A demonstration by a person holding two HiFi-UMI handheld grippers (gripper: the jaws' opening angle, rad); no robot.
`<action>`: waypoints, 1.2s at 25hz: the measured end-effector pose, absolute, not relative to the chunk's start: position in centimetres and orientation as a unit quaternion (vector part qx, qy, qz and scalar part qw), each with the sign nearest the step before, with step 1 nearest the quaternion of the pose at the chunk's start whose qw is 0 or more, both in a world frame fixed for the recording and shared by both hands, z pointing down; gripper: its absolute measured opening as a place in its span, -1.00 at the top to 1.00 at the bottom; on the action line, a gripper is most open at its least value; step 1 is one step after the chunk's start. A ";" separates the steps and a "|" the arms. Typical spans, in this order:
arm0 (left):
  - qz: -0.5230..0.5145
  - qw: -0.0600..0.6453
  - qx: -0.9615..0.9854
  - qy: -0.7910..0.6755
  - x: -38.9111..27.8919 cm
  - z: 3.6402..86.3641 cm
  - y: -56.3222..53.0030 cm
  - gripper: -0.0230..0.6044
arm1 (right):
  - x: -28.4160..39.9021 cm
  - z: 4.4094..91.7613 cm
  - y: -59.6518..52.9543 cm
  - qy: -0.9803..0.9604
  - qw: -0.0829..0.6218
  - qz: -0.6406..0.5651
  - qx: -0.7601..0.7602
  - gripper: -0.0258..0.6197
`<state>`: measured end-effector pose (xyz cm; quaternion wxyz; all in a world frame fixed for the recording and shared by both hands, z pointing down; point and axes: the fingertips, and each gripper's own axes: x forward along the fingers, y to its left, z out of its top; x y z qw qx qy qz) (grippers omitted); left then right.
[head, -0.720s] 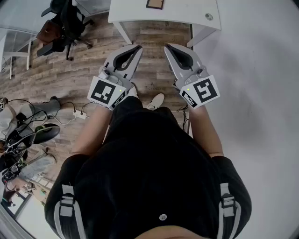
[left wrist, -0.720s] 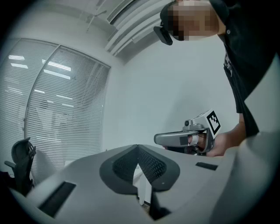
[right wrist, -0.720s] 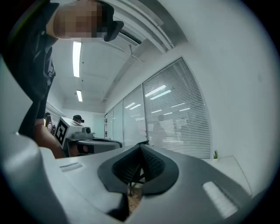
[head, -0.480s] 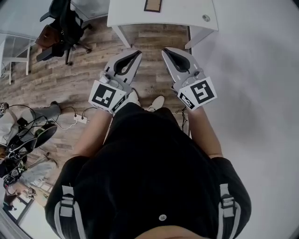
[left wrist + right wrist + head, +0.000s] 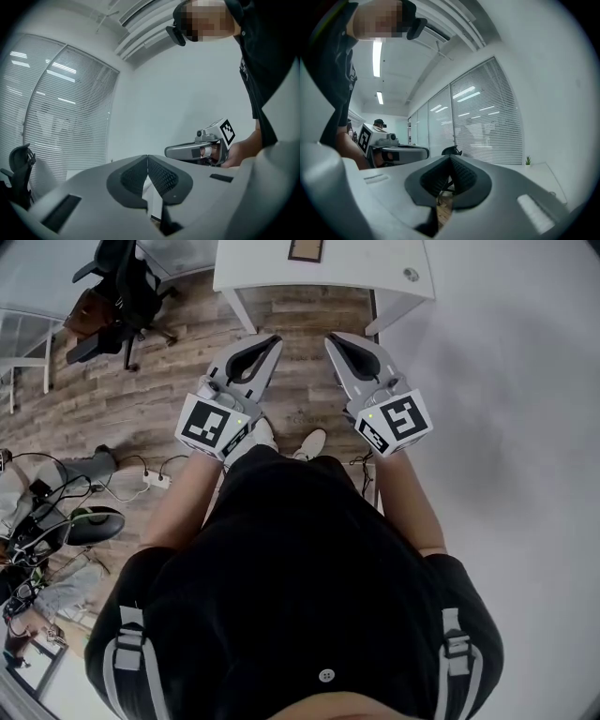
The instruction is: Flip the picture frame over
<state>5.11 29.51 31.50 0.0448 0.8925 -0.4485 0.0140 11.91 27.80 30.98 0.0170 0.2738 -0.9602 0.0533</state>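
Observation:
A brown picture frame [image 5: 307,249] lies flat on the white table [image 5: 375,268] at the top of the head view. My left gripper [image 5: 274,338] and right gripper [image 5: 331,337] are held side by side over the wooden floor, short of the table's near edge. Both are shut with nothing between the jaws. In the left gripper view the dark pads [image 5: 158,176] meet in front of a white wall, with the right gripper [image 5: 168,151] off to the side. The right gripper view shows its pads [image 5: 440,177] pressed together and the left gripper [image 5: 424,150] at the left.
A black office chair [image 5: 122,287] stands at the upper left of the head view. Cables, a power strip [image 5: 155,478] and bags lie on the floor at the left. A white wall [image 5: 506,409] runs along the right. Window blinds [image 5: 487,122] and a small plant [image 5: 528,161] show ahead.
Both grippers stay side by side and shut. The table and the frame have slid slightly up and left in the head view.

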 end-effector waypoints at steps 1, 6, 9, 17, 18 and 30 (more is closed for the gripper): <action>0.015 0.044 0.893 -0.448 5.3 31.6 29.7 0.90 | 12.1 31.1 27.9 -0.960 0.018 0.053 0.275 0.89; 0.018 0.047 0.894 -0.444 4.5 31.6 29.1 0.90 | 11.1 31.4 27.6 -0.960 0.026 0.061 0.274 0.89; 0.021 0.050 0.894 -0.444 4.0 31.8 29.1 0.90 | 10.8 31.3 27.6 -0.960 0.027 0.062 0.273 0.89; 0.028 0.055 0.895 -0.443 3.8 32.1 29.4 0.68 | 10.6 31.5 28.0 -0.960 0.031 0.059 0.273 0.76; 0.028 0.056 0.895 -0.442 3.7 32.1 29.4 0.62 | 10.4 31.6 28.0 -0.960 0.033 0.061 0.272 0.69; 0.021 0.059 0.885 -0.462 2.0 32.5 29.6 -0.08 | 9.9 31.8 28.2 -0.961 0.030 0.065 0.266 -0.07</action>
